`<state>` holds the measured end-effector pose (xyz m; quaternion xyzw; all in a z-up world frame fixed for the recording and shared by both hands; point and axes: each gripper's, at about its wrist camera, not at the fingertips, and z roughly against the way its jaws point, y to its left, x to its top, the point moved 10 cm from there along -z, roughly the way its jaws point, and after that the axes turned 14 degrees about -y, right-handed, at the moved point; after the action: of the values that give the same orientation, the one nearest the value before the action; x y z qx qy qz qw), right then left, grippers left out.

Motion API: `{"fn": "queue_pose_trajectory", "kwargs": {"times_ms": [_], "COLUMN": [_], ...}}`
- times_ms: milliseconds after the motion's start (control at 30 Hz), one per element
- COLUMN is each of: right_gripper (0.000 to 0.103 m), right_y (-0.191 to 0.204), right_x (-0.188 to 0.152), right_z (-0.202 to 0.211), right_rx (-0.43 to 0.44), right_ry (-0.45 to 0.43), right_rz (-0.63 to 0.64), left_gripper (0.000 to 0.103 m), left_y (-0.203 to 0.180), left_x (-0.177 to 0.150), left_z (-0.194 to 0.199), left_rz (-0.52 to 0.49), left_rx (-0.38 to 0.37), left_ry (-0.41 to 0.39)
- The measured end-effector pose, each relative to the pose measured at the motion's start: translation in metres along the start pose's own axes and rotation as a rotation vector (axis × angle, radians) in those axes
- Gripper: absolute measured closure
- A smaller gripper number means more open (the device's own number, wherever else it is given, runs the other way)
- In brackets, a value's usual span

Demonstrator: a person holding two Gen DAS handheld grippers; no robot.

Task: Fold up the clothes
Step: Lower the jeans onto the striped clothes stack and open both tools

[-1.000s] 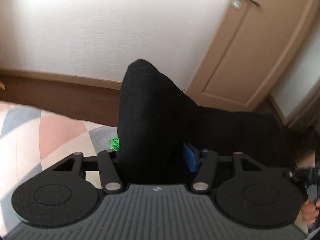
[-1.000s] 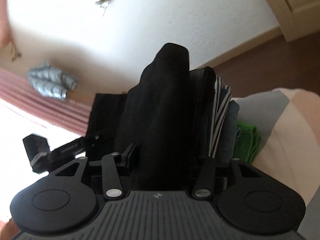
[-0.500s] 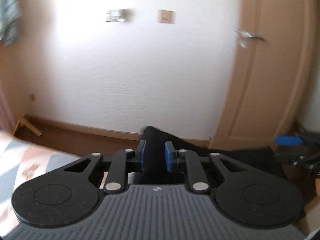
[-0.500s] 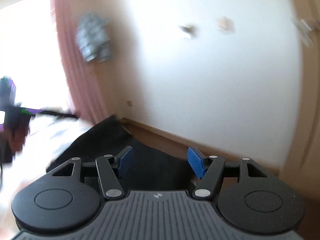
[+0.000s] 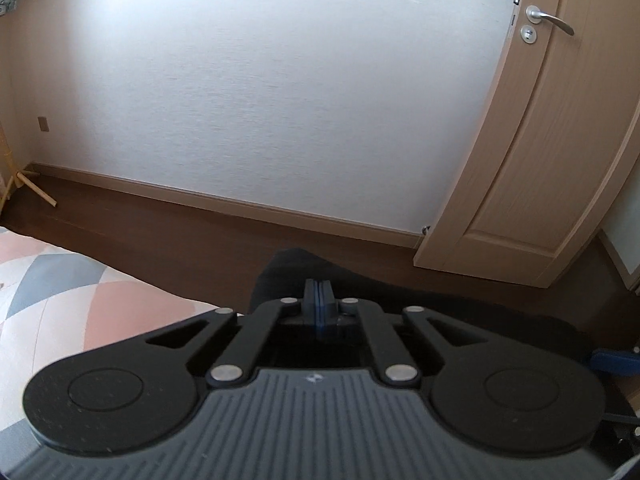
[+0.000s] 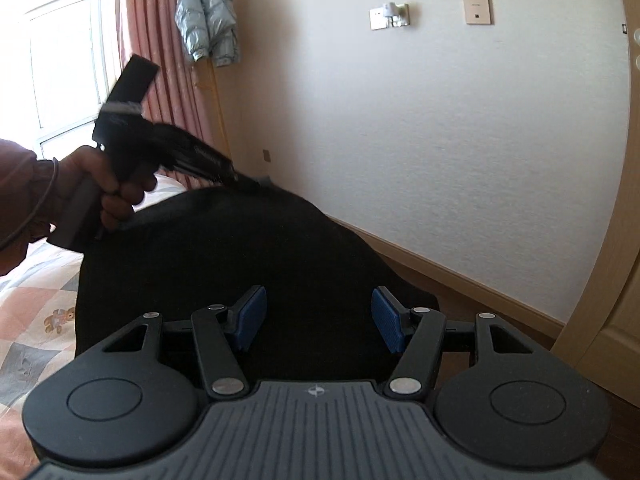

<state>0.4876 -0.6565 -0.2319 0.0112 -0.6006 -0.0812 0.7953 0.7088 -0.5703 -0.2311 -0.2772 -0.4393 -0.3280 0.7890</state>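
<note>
Left gripper (image 5: pixel 319 300): jaws fully together, blue pads touching; whether black garment (image 6: pixel 224 264) was pinched, cannot tell. Right gripper (image 6: pixel 318 316): jaws about half open, closing, garment between pads but not pressed. Garment draped over patterned bed (image 6: pixel 28 300). No legible writing. No containers seen.

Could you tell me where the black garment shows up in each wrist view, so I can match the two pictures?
Left wrist view: black garment low centre, just behind the shut left tongs.
Right wrist view: black garment fills the centre-left, lifted at its top edge.
Shared landmark: the wooden skirting board.
</note>
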Motion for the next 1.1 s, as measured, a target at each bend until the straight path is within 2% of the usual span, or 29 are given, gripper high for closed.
{"fn": "queue_pose_trajectory", "kwargs": {"times_ms": [133, 200, 300, 367, 467, 567, 600, 633, 733, 800, 867, 1100], "right_gripper": [0.043, 0.043, 0.043, 0.040, 0.038, 0.037, 0.037, 0.036, 0.031, 0.029, 0.019, 0.012], "right_y": [0.001, 0.005, 0.013, 0.020, 0.029, 0.035, 0.037, 0.037, 0.038, 0.041, 0.045, 0.069], "right_x": [0.008, 0.019, 0.033, 0.029, 0.007, 0.000, 0.005, 0.009, 0.019, 0.030, 0.034, 0.031], "right_z": [0.005, 0.013, 0.031, 0.043, 0.047, 0.046, 0.046, 0.048, 0.062, 0.073, 0.084, 0.140], "right_rx": [0.001, 0.003, 0.022, 0.042, 0.058, 0.061, 0.060, 0.058, 0.047, 0.035, 0.024, -0.018], "right_ry": [0.016, -0.005, -0.050, -0.051, 0.009, 0.032, 0.032, 0.031, 0.022, 0.012, 0.019, 0.152], "right_rz": [0.025, 0.025, -0.009, -0.002, 0.045, 0.078, 0.081, 0.083, 0.069, 0.050, 0.014, -0.168], "left_gripper": [0.098, 0.091, 0.089, 0.088, 0.087, 0.085, 0.083, 0.075, 0.071, 0.057, 0.046, 0.031], "left_y": [0.000, 0.000, -0.001, 0.001, 0.006, -0.003, -0.010, -0.015, -0.028, -0.035, -0.043, -0.073], "left_x": [0.009, 0.007, -0.012, -0.025, -0.045, -0.042, -0.038, -0.035, -0.030, -0.028, -0.022, -0.042], "left_z": [0.038, 0.066, 0.106, 0.130, 0.130, 0.132, 0.132, 0.135, 0.157, 0.175, 0.192, 0.252], "left_rz": [-0.033, -0.069, -0.103, -0.116, -0.131, -0.114, -0.101, -0.087, -0.057, -0.031, -0.007, 0.031], "left_rx": [0.045, 0.089, 0.118, 0.128, 0.171, 0.218, 0.228, 0.241, 0.271, 0.286, 0.314, 0.398], "left_ry": [-0.061, -0.078, -0.077, -0.059, -0.027, -0.031, -0.028, -0.025, -0.018, -0.009, 0.010, 0.124]}}
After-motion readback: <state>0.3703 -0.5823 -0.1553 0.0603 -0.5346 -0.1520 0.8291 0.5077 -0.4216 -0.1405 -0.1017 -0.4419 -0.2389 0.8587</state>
